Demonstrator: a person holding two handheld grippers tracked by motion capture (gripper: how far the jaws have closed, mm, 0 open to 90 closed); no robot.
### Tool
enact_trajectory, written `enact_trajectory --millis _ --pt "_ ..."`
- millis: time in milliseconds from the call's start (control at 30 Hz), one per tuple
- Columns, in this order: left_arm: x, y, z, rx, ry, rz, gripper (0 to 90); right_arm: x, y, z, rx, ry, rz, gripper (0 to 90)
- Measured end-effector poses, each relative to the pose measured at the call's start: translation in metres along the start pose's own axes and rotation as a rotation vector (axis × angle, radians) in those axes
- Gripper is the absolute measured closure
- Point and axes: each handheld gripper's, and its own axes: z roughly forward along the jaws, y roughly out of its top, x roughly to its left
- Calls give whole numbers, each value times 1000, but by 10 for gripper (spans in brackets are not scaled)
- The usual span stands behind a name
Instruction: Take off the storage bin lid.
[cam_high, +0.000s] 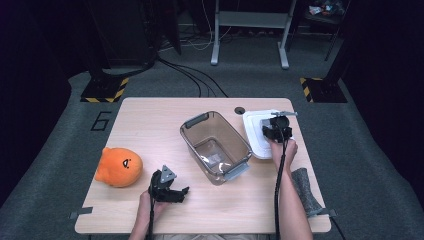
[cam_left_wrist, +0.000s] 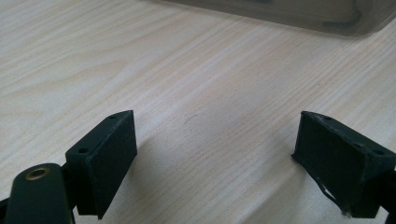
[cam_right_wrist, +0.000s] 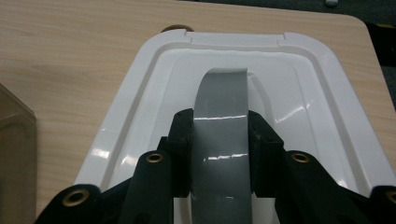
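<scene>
A white plastic lid (cam_high: 256, 131) lies flat on the table's far right, with a grey strap handle (cam_right_wrist: 222, 88) arching over its middle. My right gripper (cam_high: 276, 131) stands over the lid; in the right gripper view the gripper (cam_right_wrist: 220, 122) is shut on that handle, with the pads (cam_right_wrist: 182, 140) pressed to its two edges. A clear brownish bin (cam_high: 192, 122) with grey end handles stands open at the table's centre. My left gripper (cam_high: 177, 192) rests near the front edge, left of the bin. Its jaws (cam_left_wrist: 219, 140) stand wide open over bare wood, and the bin's wall (cam_left_wrist: 299, 14) lies beyond them.
An orange plush toy (cam_high: 119, 166) sits at the table's left, beside the left gripper. A grey speckled roll (cam_high: 306, 187) lies by the right forearm near the right edge. A small round hole (cam_high: 239, 110) marks the tabletop behind the lid. Cables and a stand are on the floor beyond.
</scene>
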Motion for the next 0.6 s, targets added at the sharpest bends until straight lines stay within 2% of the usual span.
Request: enact_trajectory --millis 333,600 --pt "0 0 0 0 0 0 125 -1 -12 17 17 -3 31 664" --pt "0 0 0 0 0 0 126 -2 -20 27 25 -18 32 664"
